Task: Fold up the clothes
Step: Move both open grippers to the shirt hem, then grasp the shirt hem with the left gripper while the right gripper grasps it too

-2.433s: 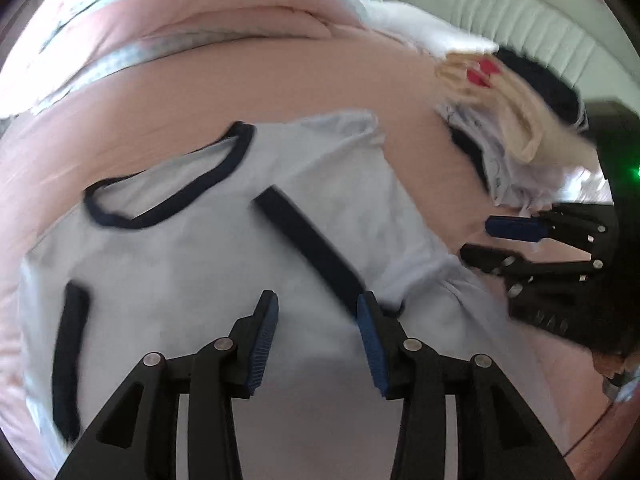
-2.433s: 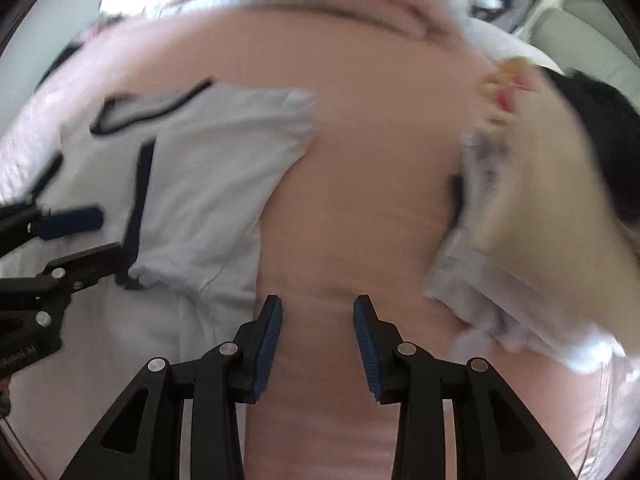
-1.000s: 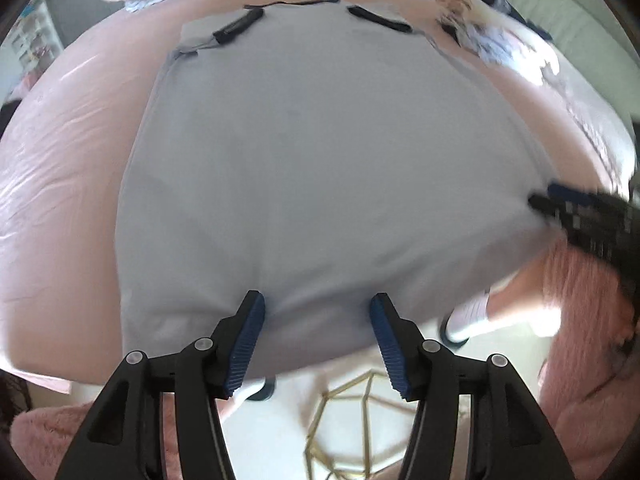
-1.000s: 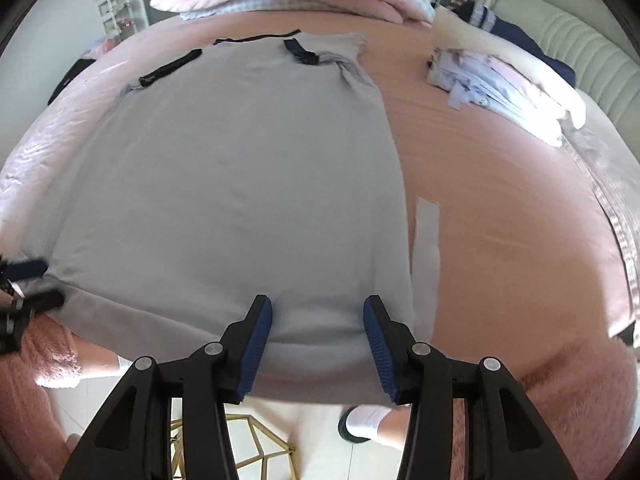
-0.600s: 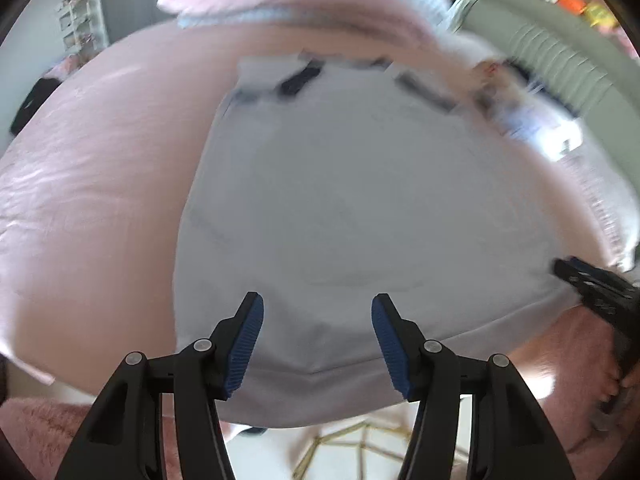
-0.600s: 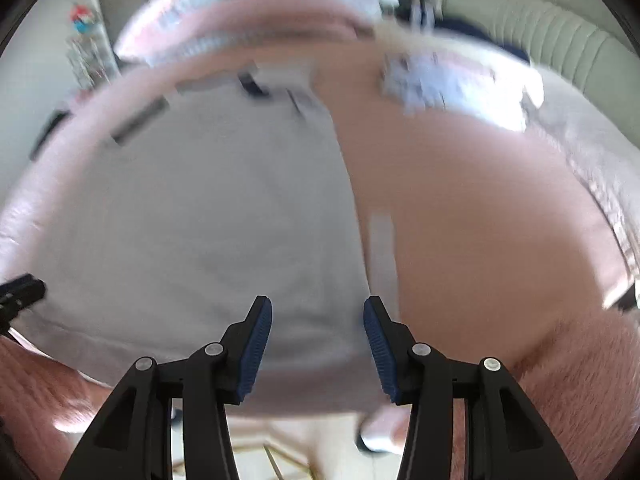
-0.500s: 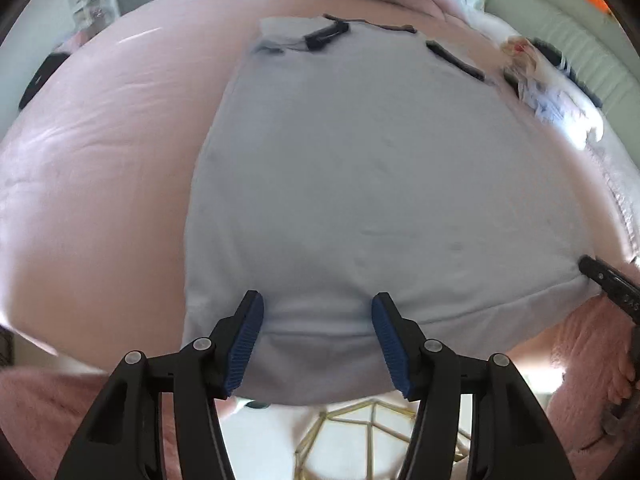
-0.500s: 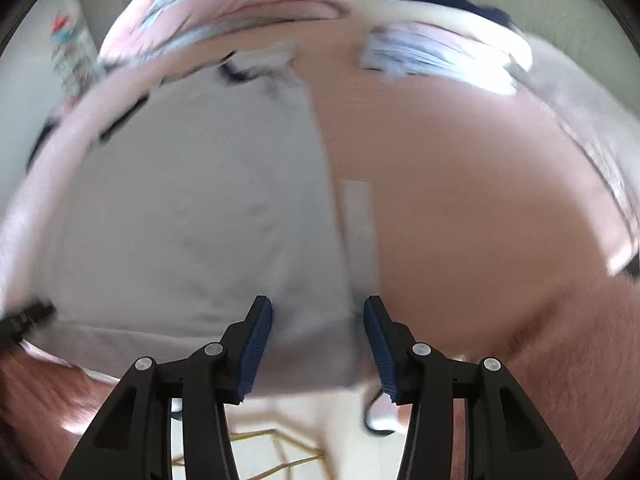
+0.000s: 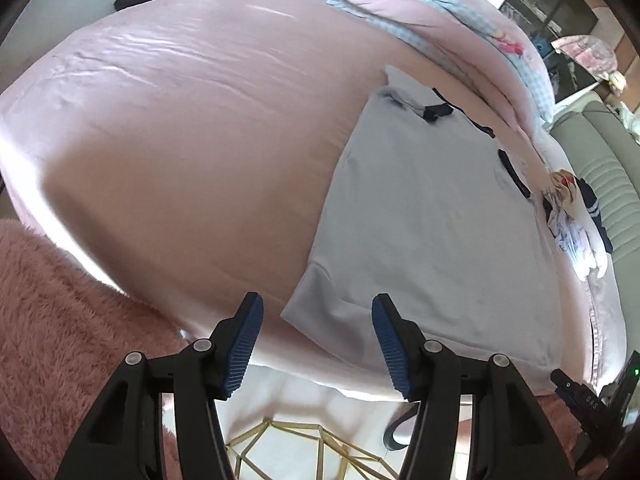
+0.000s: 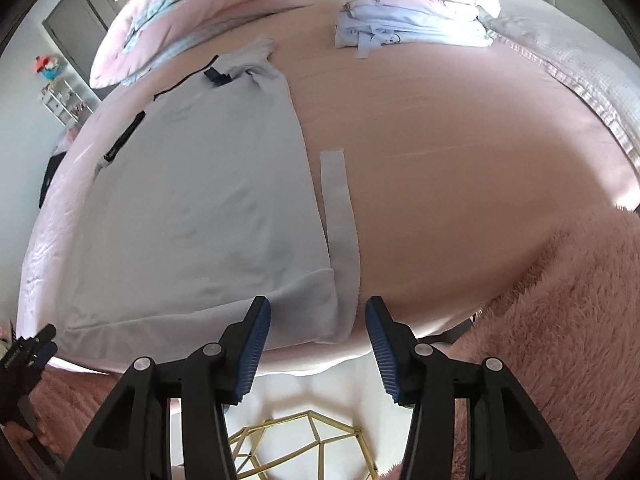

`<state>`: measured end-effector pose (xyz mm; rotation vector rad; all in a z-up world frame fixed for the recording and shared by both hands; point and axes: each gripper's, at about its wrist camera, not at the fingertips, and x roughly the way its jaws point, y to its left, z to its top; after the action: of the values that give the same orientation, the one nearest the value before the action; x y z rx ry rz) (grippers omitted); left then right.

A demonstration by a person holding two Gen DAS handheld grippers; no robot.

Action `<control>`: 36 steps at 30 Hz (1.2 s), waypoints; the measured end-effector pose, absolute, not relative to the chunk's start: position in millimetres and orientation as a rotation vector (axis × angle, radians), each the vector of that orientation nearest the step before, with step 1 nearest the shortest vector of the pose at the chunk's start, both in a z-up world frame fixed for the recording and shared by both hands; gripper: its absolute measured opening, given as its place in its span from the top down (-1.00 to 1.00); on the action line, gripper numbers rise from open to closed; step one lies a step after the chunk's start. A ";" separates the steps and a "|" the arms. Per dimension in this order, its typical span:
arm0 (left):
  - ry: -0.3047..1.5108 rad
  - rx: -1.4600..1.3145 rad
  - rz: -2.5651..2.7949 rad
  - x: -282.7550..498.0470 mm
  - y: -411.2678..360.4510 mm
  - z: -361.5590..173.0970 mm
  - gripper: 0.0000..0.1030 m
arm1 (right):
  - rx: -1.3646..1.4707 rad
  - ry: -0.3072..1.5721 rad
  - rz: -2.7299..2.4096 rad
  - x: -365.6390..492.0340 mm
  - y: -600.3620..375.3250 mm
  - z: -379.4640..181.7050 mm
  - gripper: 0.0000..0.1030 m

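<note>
— Garment first: where does it lie?
— The pale grey dress (image 10: 200, 184) with navy trim lies spread flat on the pink bed (image 10: 460, 152), neckline toward the pillows and hem at the near edge. A loose grey sash (image 10: 338, 208) lies just beside its right side, running along that side down to the hem corner.

— And the grippers?
— The left gripper (image 9: 318, 344) hovers at the near left hem corner, its blue-padded fingers spread wide with nothing between them. The right gripper (image 10: 316, 346) is likewise spread and empty, above the right hem corner and the sash's lower end.

— Anything else on the bed?
— A stack of folded clothes (image 10: 408, 26) sits well apart toward the headboard, near a pink quilt (image 10: 192, 12). A fluffy pink rug (image 10: 568, 340) flanks the bed, and a gold wire frame (image 10: 296, 444) stands on the floor below.
</note>
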<state>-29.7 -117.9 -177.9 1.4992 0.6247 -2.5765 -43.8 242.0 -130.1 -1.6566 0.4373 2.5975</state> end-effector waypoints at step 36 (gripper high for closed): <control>0.864 1.524 -2.607 -29.7 -141.7 -176.0 0.59 | -1.700 0.408 2.684 -62.5 228.6 -143.6 0.78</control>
<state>-29.7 -141.7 -176.0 1.5239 0.8638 -2.6074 -62.5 228.6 -143.6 -1.7000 0.4075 2.6836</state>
